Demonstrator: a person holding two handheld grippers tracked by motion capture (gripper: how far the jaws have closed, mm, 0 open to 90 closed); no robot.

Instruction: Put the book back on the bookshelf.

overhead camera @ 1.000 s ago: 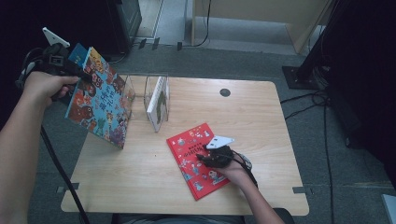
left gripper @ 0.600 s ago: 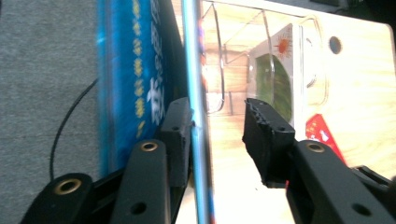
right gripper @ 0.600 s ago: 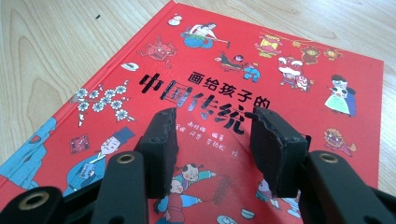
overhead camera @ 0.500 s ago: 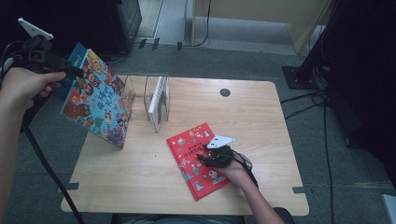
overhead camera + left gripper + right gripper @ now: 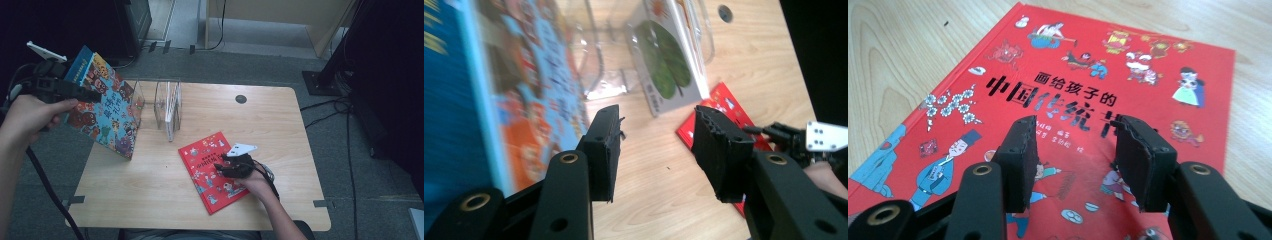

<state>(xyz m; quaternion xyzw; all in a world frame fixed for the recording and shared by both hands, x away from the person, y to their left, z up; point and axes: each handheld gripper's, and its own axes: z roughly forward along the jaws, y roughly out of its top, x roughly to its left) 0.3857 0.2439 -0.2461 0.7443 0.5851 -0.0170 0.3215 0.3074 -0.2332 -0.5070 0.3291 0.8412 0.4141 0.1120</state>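
A: Item one, far left: left tool [image 5: 92, 95], held up beside the bench's [image 5: 165, 200] left edge. State?

B: Jaws spread, nothing between them; they have just been opening. In the left gripper view the blue picture book [image 5: 499, 95] stands just off the left pad, apart from it.

A: Item two, the blue picture book [image 5: 107, 112]. Position?

B: Upright and tilted, its lower corner on the bench at the left edge, cover facing the room. It seems to lean against the clear rack. I judge it was stood there to go in among the dividers; whether it will keep standing I cannot tell.

A: Item three, clear rack [image 5: 160, 102]?

B: Transparent dividers at the rear left of the bench. One thin book [image 5: 172, 107] stands upright in a slot, which suggests the rack is where the books get filed.

A: Item four, red picture book [image 5: 212, 170]?

B: Flat on the bench, centre front, cover up, turned at an angle.

A: Item five, right tool [image 5: 220, 169]?

B: Jaws spread, resting low over the red cover, gripping nothing; pads [image 5: 1020, 150] sit above the printed title. Likely steadying or waiting to lift it next.
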